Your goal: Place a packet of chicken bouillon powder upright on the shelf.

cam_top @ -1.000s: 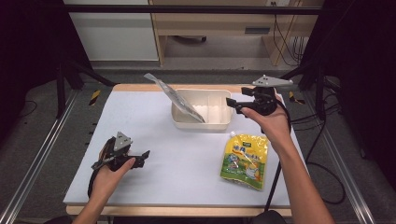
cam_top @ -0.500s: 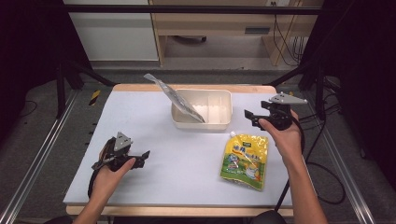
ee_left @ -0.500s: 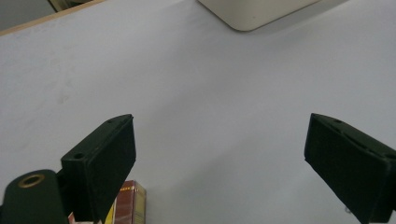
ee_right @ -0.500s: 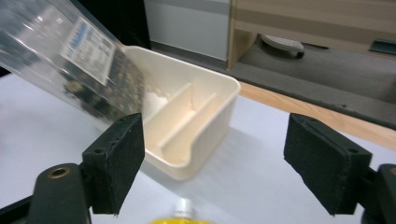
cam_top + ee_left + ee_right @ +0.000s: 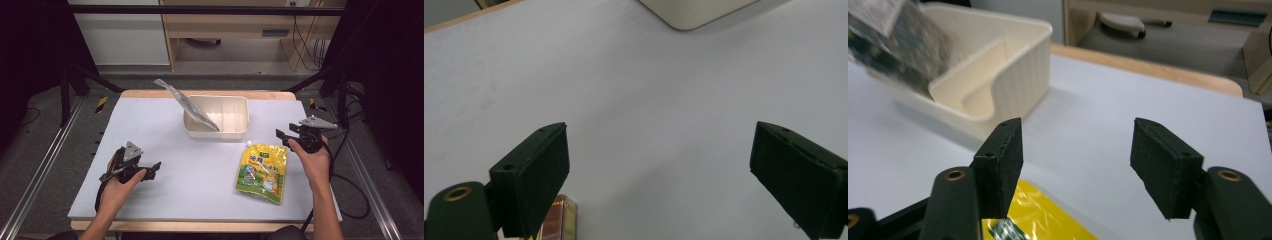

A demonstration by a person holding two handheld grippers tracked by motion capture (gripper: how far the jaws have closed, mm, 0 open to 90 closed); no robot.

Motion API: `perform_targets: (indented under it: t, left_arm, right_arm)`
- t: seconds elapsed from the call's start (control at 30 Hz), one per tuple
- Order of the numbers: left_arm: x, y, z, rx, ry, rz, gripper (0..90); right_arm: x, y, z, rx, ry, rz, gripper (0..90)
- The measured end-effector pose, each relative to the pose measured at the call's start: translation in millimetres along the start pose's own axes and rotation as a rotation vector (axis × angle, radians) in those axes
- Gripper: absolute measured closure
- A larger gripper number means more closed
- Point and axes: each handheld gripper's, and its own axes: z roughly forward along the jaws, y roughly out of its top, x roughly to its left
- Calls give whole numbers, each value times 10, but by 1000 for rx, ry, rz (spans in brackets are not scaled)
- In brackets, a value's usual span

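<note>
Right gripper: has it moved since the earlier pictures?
Yes. The right gripper has pulled back from the cream plastic bin, toward the table's right edge, jaws open.

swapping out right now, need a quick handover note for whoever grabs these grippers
Left gripper: open, empty, low over the white mat at front left.
Right gripper: open, empty, held above the mat's right edge, beside the yellow spout pouch.
Done: a silver foil pouch leans in the cream bin, sticking out over its left rim.
Left: the yellow pouch lies flat on the mat, probably next for the bin.
</note>
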Motion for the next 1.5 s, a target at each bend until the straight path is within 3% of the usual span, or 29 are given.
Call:
perform_targets:
  t: [0.07,0.23,0.43,0.57,1.03,1.3,1.5]
  left_arm:
    - [-13,9,11,2,-7,6,88]
    - [-28,16,10,2,-11,12,88]
    - [-22,18,2,1,-14,9,88]
    - [-19,21,-5,-6,-18,2,88]
    - [-4,22,-7,-10,-27,-10,88]
    - [10,19,-8,-13,-32,-22,88]
    - [8,20,-5,-13,-35,-23,88]
  right_arm:
    - [-48,-125,75,43,1,11,420]
    - [-63,-238,151,109,6,27,448]
    - [-31,-328,177,151,23,48,440]
    - [-53,-416,218,187,11,55,417]
    - [-80,-527,305,258,54,105,406]
    - [-66,-547,307,269,80,109,486]
    - [-25,-515,257,254,91,109,610]
